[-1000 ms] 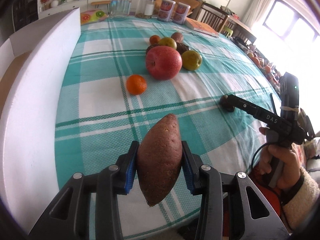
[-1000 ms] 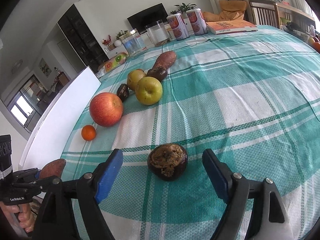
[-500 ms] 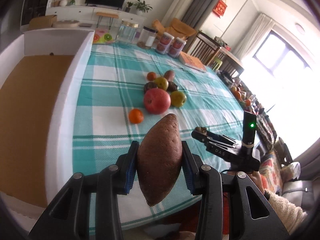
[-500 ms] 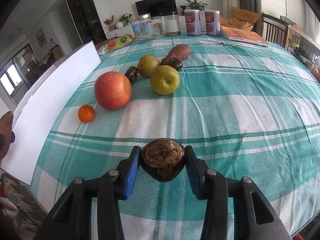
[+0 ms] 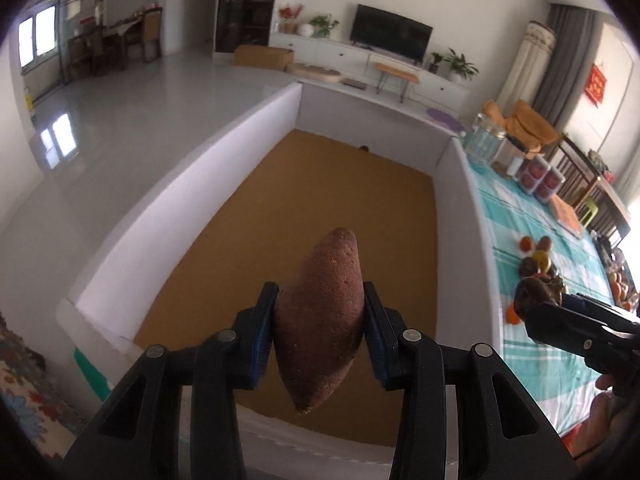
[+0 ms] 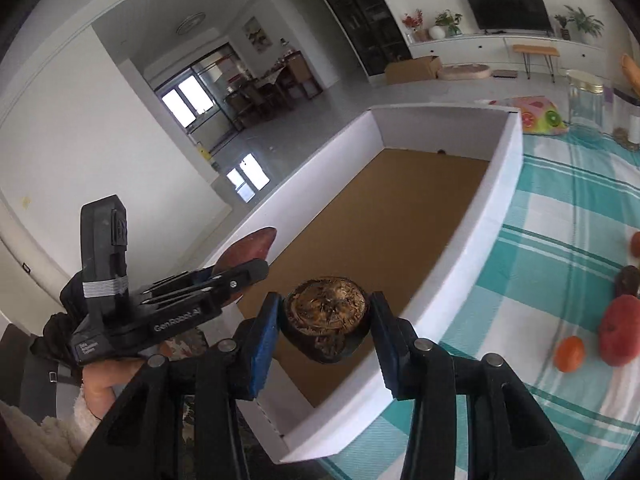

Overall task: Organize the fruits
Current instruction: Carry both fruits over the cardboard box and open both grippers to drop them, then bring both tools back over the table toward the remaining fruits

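Note:
My left gripper is shut on a brown sweet potato and holds it above the near end of a white-walled box with a brown floor. My right gripper is shut on a dark, wrinkled round fruit and holds it over the box's near right wall. The left gripper with the sweet potato also shows in the right wrist view, to the left. The right gripper's fruit shows at the right of the left wrist view.
On the teal checked tablecloth lie a red apple, a small orange and a dark fruit. More fruit, jars and cans stand farther along the table. A tiny dark speck lies at the box's far end.
Both grippers swung left from the table to over the box, each carrying its load. One second ago the right gripper was open around the dark fruit; it then shut on it and lifted it.

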`<action>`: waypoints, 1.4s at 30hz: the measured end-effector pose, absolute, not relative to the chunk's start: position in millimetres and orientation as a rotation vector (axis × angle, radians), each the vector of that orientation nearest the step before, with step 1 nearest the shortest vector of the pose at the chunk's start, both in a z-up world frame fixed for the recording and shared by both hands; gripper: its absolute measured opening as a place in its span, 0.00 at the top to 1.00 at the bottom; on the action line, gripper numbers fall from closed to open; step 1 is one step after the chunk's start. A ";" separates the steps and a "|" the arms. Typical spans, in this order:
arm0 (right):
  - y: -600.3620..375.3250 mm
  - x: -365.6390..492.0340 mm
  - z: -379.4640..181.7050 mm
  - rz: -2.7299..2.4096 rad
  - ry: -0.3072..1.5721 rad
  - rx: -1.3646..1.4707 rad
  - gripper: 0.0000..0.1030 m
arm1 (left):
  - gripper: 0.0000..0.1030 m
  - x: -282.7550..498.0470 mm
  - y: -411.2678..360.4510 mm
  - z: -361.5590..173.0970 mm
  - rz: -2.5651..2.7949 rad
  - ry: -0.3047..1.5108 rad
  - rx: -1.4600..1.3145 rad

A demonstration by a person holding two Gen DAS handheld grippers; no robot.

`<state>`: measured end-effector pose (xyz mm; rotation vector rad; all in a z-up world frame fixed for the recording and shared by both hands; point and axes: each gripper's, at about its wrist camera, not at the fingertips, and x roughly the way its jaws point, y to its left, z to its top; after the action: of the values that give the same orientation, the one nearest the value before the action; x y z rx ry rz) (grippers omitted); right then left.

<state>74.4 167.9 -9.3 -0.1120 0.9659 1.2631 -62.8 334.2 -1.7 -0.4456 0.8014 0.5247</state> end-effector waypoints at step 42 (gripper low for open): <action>-204.2 224.2 -122.3 0.094 0.839 -0.001 0.13 | 0.23 21.0 167.8 -11.7 0.303 0.799 -0.089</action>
<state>224.2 -204.2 -122.3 -0.0006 0.8393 0.0942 21.0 167.8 -11.7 -0.0891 0.7986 0.3033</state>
